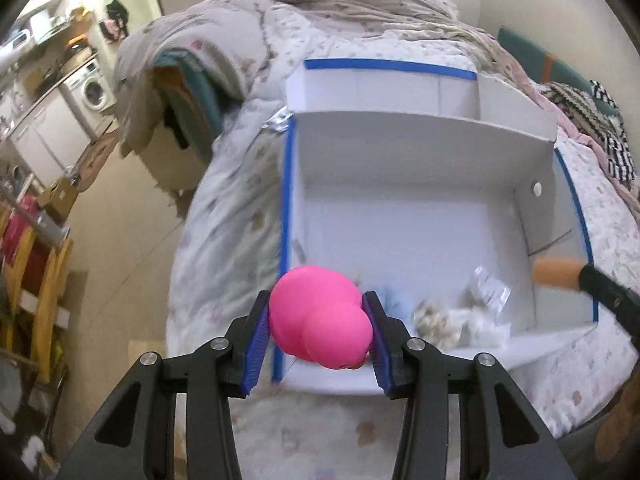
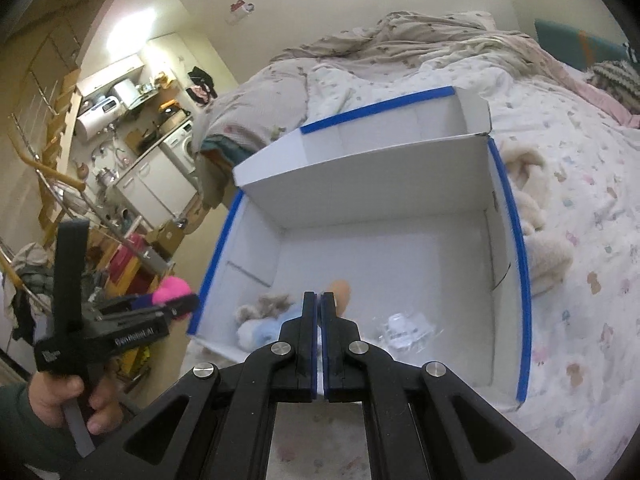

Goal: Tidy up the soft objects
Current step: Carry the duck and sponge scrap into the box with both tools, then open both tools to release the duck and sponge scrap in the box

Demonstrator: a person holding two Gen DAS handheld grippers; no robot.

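Rumpled floral duvet (image 1: 240,184) covered the bed. Washing machine (image 1: 94,92) sat under a cluttered counter (image 2: 136,120) at far left, white cabinets (image 2: 154,190) beside it. Cardboard boxes (image 1: 60,196) lay on the floor. Teal-and-orange cushion (image 1: 560,68) and a striped fabric (image 1: 612,140) sat at the bed's far right.

Bed (image 2: 580,240) with pale printed quilt. White cardboard box (image 2: 360,184) with blue-taped rims directly on quilt, flaps open. Cream plush toy (image 2: 536,216) on quilt, touching box's right wall. Rumpled beige blanket (image 2: 420,36) heaped at far end. Striped knit fabric (image 1: 592,120) at right edge.
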